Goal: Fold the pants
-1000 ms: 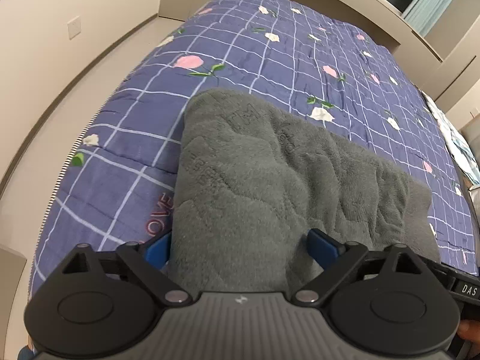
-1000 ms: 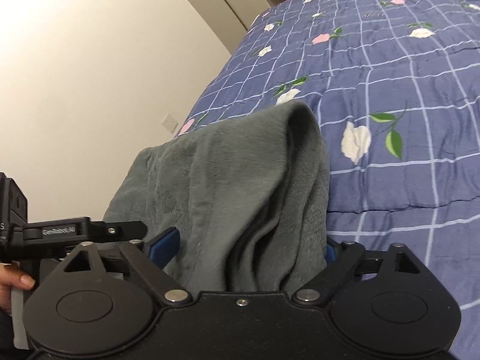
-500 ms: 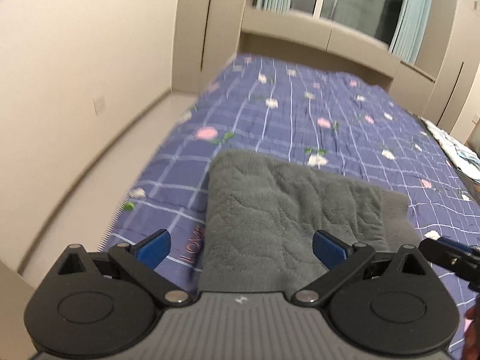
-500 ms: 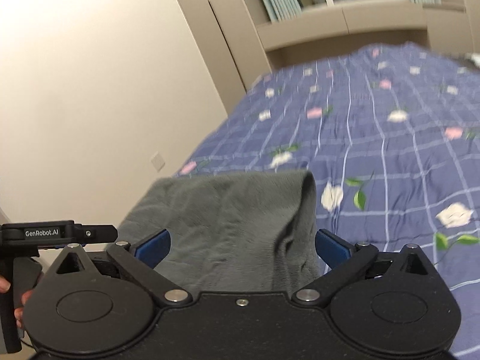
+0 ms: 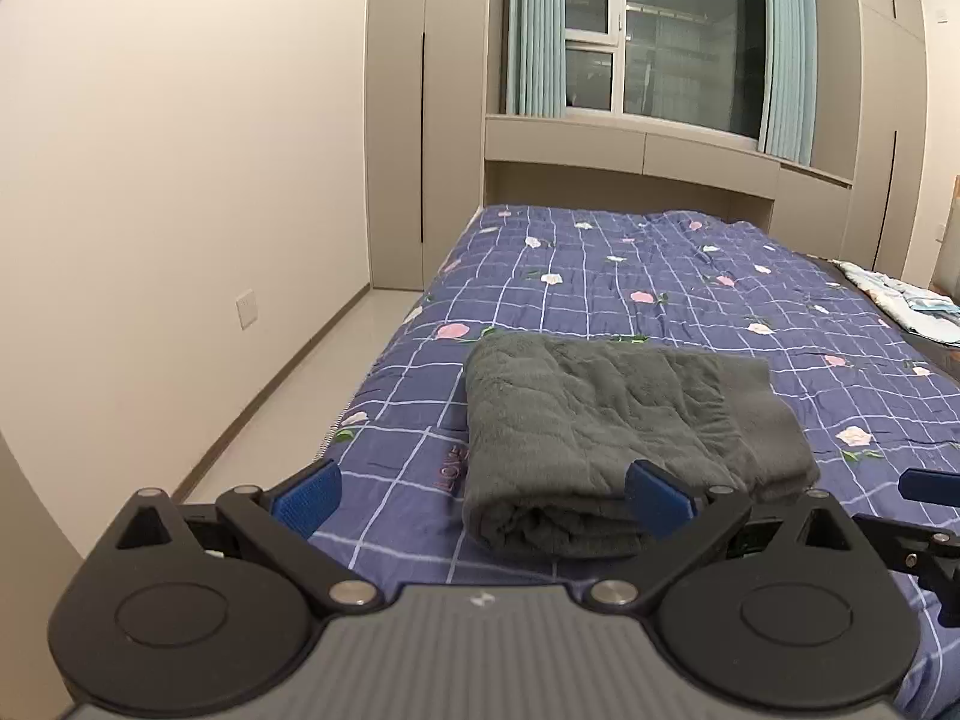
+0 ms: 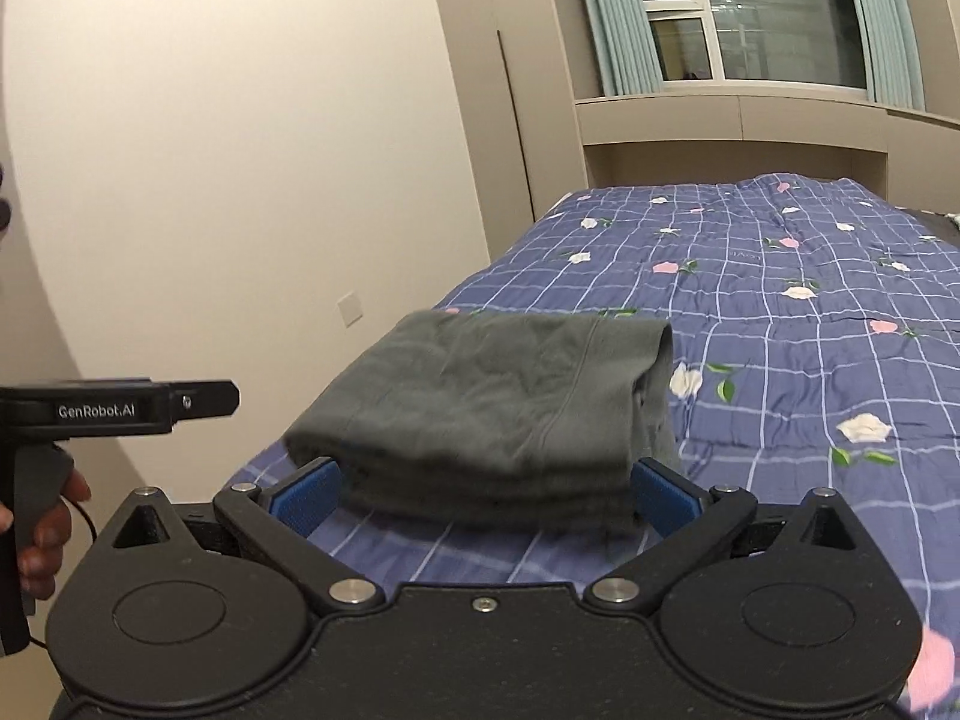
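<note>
i found the grey fleece pants (image 5: 606, 438) lying folded in a compact stack at lower centre of frame, on the blue floral quilt (image 5: 690, 276). my left gripper (image 5: 480, 495) stood wide open and clear of the cloth; the right gripper (image 6: 485, 495) had just finished opening, nothing pressed between its pads. i judged folding complete; next, only a check of the stack's edges.

Both views mounted just behind open blue-padded fingers, facing along the bed (image 5: 690, 276) toward the window (image 5: 654, 30), tilted slightly down. Left wrist view placed near the folded grey pants (image 5: 600, 426), toward their left end; right wrist view closer, at their right end (image 6: 492, 402). Shared: pants, quilt, left wall, window.
</note>
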A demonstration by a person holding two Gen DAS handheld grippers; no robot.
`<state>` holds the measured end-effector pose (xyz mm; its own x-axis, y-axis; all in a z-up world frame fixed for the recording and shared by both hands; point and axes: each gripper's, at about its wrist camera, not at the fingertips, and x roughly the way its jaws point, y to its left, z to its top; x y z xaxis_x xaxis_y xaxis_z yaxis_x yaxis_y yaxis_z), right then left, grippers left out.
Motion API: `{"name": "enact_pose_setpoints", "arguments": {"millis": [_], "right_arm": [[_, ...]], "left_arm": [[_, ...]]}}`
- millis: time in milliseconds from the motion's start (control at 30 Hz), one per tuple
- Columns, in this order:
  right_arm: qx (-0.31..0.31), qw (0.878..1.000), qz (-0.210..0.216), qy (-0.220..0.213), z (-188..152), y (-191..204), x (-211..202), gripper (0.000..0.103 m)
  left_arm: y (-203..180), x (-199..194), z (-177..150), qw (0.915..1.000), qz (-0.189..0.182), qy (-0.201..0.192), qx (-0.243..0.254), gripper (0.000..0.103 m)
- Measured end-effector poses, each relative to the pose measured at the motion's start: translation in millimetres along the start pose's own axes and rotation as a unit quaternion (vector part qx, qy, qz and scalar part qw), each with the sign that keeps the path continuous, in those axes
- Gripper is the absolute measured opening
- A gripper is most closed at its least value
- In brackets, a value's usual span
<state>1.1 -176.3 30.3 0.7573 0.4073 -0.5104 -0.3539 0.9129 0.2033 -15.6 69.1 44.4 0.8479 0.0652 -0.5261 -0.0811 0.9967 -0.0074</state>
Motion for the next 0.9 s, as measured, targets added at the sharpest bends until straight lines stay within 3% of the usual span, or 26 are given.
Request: {"name": "enact_pose_setpoints", "arguments": {"millis": [267, 900], "right_arm": [[-0.01, 1.0, -0.01, -0.018, -18, 15, -29, 0.103], [0.0, 1.0, -0.012, -0.021, -20, 12, -33, 0.103]], "left_arm": [[-4, -26, -21, 0.9999, -0.006, -0.006, 0.01, 0.103], [-3, -20, -27, 0.9998, -0.008, 0.018, 0.001, 0.103]]}}
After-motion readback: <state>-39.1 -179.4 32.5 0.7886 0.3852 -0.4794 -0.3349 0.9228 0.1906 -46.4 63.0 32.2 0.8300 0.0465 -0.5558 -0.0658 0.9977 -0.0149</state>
